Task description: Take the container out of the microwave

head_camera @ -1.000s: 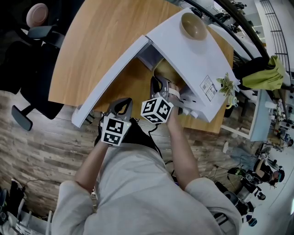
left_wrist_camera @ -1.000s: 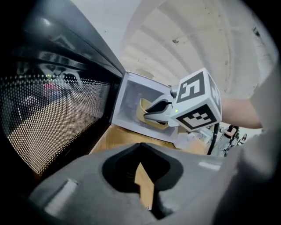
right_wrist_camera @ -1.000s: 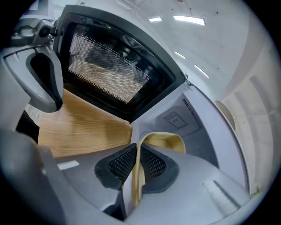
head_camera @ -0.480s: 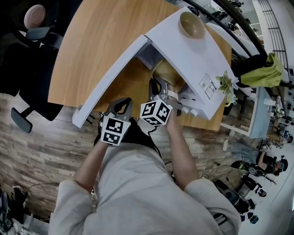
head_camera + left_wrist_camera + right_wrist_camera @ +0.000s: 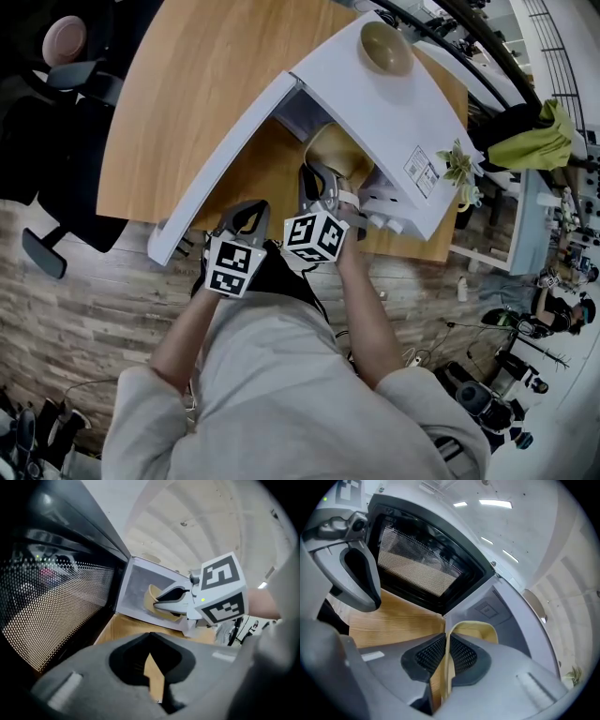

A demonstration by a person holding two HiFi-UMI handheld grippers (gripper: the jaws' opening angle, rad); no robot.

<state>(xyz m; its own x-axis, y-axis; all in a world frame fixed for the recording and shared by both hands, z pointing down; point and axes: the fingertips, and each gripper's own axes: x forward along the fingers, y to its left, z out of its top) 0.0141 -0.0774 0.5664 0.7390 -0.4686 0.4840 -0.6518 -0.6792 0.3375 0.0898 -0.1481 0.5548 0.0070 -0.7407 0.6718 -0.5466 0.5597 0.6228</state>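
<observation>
Wooden table, with a white microwave on its right part. The microwave door stands swung wide to the left, its mesh window filling the left of the left gripper view. The left gripper hangs at the table's near edge, just beside the open door. Its jaws are drawn together at the tips with nothing between them, only table wood showing through the slit. To its right, the right gripper reaches into the cavity mouth. Its jaws are nearly closed, pinching the thin near rim of the tan container between ribbed pads. The container sits at the mouth of the cavity; whether it is lifted cannot be told. Far right, a tan bowl rests on the microwave's top.
</observation>
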